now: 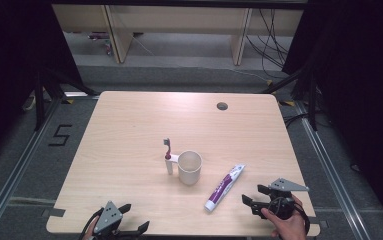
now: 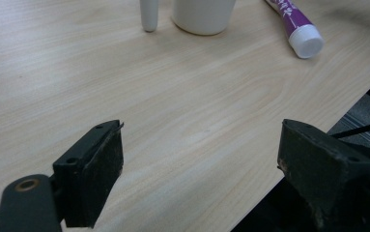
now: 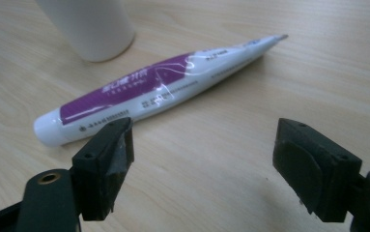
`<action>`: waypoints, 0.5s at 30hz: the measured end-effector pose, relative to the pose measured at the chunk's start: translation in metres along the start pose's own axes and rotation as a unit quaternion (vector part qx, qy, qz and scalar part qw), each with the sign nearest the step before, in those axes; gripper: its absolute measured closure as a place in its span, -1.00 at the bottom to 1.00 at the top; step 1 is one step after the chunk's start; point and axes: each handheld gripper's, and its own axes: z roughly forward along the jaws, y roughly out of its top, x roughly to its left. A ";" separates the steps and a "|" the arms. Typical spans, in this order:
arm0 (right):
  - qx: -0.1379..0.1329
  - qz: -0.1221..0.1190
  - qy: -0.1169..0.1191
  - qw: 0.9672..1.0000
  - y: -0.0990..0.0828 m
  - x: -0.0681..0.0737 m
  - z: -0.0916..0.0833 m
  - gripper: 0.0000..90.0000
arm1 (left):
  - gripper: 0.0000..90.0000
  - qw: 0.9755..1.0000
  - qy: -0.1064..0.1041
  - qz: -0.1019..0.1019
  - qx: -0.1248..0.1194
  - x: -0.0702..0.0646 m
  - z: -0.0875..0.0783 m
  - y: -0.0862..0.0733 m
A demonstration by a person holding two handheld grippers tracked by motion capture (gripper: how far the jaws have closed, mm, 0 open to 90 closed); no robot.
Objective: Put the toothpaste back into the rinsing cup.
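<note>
Two grippers idle | right gripper (image 1: pixel 255 196) jaws wide apart, empty | toothpaste tube (image 3: pixel 158 89) flat just ahead of it, beside cup (image 1: pixel 189 167) | left gripper (image 2: pixel 199 164) gaping, empty, well short of both | progress: nothing grasped yet, pickup remains

The left black two-jaw gripper (image 1: pixel 129 222) sat low with jaws spread wide; the right black two-jaw gripper (image 1: pixel 255 195), hand-held, gaped likewise.
</note>
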 end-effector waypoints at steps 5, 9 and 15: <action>-0.006 0.015 0.041 0.999 0.007 0.008 0.004 -0.49 | -0.64 1.000 -0.003 -0.011 -0.001 0.000 0.003 -0.001; -0.007 -0.005 0.033 0.999 0.013 0.013 0.006 -0.42 | -0.64 1.000 -0.001 0.009 0.012 -0.002 0.002 -0.001; 0.005 -0.023 0.054 0.998 0.020 0.028 0.012 -0.12 | -0.64 1.000 0.005 0.001 0.013 0.000 0.001 -0.003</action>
